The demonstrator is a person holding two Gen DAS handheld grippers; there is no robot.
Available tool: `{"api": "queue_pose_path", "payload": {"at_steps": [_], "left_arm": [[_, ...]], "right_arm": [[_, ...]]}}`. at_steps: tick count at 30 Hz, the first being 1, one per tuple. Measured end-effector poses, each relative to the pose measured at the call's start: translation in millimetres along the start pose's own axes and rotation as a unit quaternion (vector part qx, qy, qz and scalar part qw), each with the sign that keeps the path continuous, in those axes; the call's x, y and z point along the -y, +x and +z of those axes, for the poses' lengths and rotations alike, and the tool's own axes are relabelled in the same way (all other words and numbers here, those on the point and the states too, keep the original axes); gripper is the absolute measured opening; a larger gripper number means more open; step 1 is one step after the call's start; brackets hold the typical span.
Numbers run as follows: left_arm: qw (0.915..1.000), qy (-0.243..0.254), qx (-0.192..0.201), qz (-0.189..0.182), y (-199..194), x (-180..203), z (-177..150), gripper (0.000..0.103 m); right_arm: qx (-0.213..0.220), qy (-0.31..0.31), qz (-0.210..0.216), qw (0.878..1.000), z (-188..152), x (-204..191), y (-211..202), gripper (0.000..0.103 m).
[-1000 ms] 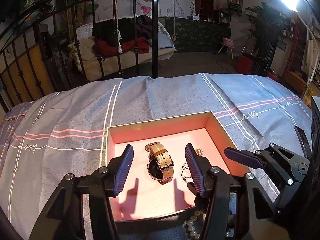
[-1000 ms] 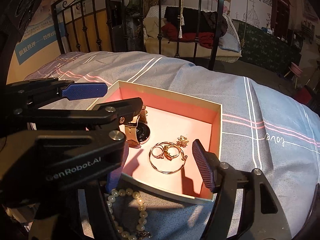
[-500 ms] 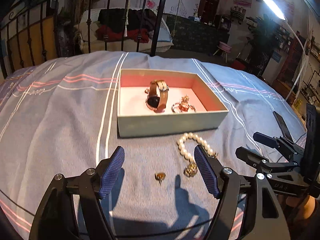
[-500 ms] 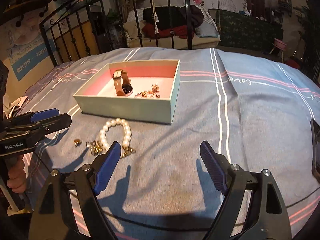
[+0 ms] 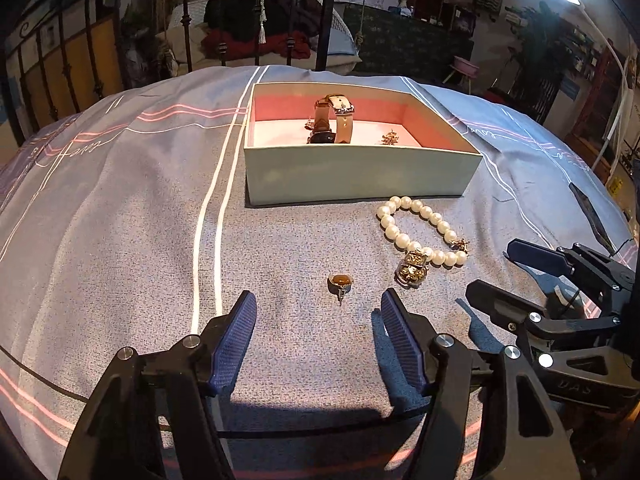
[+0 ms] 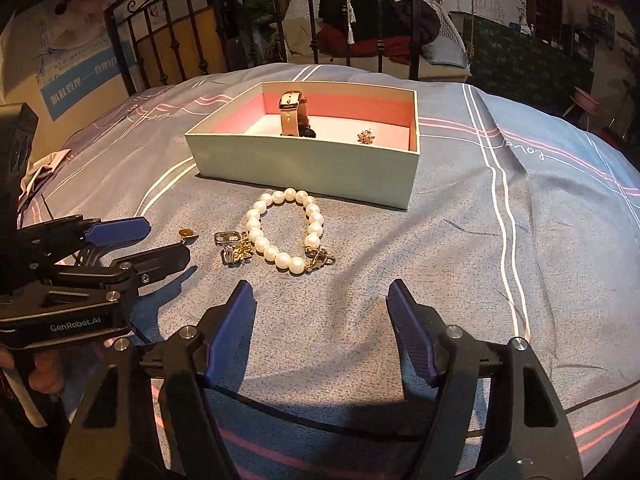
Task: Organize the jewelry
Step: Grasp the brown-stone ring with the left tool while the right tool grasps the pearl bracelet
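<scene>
A pearl bracelet (image 5: pixel 420 232) is laid in a loop on the bed (image 5: pixel 120 220), just in front of the near wall of an open box (image 5: pixel 352 178) with a pink lining. Beside its clasp end a small gold charm cluster (image 5: pixel 412 272) is seen, and a little apart from that a single amber-stoned earring (image 5: pixel 340 282). Inside the box a tan-strapped watch (image 5: pixel 334 120) is stood on edge, with a small gold flower piece (image 5: pixel 390 137) near it.

From the right wrist view a silver buckle-like piece (image 6: pixel 226 237) is shown next to the charms; in the left view it cannot be made out.

The left claw (image 5: pixel 316 324) is held released over the bedcover with the earring just ahead of its tips; its jaws have just been closing, with nothing between them. The right claw (image 6: pixel 320 312) is likewise released and empty, its jaws just closing, short of the bracelet.

The grey striped bedcover is bounded by a black iron bed rail (image 6: pixel 200 40). Bare cover is left on both sides of the box.
</scene>
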State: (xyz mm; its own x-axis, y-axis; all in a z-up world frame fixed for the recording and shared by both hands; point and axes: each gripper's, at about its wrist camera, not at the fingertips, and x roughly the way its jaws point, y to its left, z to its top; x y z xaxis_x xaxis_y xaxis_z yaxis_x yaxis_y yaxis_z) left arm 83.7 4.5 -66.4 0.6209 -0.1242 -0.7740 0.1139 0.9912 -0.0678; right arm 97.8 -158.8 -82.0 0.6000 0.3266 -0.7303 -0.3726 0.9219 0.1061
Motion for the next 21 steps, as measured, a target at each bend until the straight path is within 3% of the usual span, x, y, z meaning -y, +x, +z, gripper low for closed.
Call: {"api": "queue_pose_path", "payload": {"at_steps": [9,13,16,18,21], "left_arm": [[0.9998,0.011,-0.003,0.015,8,4,5,0.051],[0.9997,0.016,-0.001,0.019,10,6,5,0.051],[0.9997,0.017,-0.001,0.018,10,6,4,0.051],[0.9997,0.016,-0.001,0.018,10,6,5,0.051],[0.9996,0.018,-0.001,0.021,11,7,4,0.051]], "right_arm": [[0.002,0.014,-0.011,1.000,29,11,10,0.064],[-0.028,-0.008,-0.024,0.999,40,4,32,0.064],[-0.045,-0.027,-0.033,0.998,35,-1,39,0.049],[-0.049,-0.038,-0.027,0.998,29,-3,37,0.025],[-0.050,-0.060,-0.027,0.997,20,-6,30,0.010]]}}
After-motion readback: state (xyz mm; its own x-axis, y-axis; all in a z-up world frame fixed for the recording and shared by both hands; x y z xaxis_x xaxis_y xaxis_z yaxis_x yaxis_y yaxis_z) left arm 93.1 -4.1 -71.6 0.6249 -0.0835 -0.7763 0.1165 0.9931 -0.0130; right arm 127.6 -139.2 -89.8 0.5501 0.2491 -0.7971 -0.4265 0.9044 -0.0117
